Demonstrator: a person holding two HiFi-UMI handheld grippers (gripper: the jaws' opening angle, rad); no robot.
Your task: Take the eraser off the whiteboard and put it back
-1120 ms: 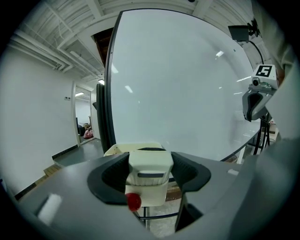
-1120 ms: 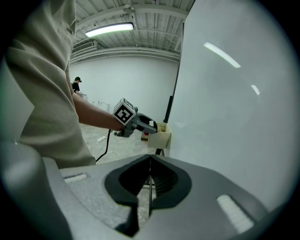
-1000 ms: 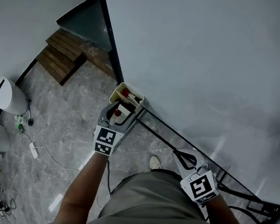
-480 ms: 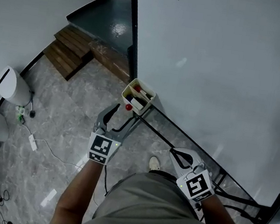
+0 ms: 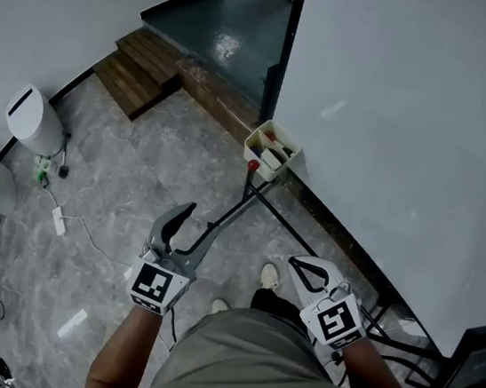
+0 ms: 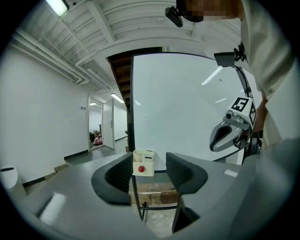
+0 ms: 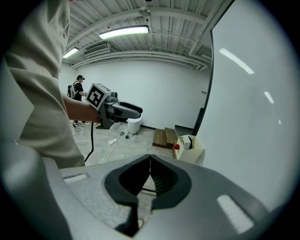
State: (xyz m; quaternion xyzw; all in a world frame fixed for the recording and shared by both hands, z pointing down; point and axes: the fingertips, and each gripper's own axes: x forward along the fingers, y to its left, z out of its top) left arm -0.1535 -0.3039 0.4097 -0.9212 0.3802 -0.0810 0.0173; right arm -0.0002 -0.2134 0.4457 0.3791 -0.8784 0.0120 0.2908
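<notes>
A cream holder box (image 5: 271,150) hangs at the lower left corner of the whiteboard (image 5: 414,123); red-capped markers and a pale block, maybe the eraser, sit in it. My left gripper (image 5: 188,228) hovers over the floor well short of the box, its jaws closing with nothing between them. In the left gripper view the box (image 6: 144,162) shows far off through the gap of the left gripper (image 6: 148,172). My right gripper (image 5: 306,274) is shut and empty near the board's stand. In the right gripper view the right gripper (image 7: 150,165) shows its pads meeting, with the box (image 7: 190,146) beyond.
Black stand legs (image 5: 255,201) run under the board. Wooden steps (image 5: 143,72) lie at the back left, with a white bin (image 5: 31,121) and a power strip with its cable (image 5: 59,226) on the grey floor. A dark screen (image 5: 469,373) stands at the lower right. A person (image 7: 77,101) stands far off.
My left gripper has drawn back from the holder box toward me and its jaws have narrowed. The right gripper has shifted a little and stays shut. The head view has swung, so the box sits farther off.
</notes>
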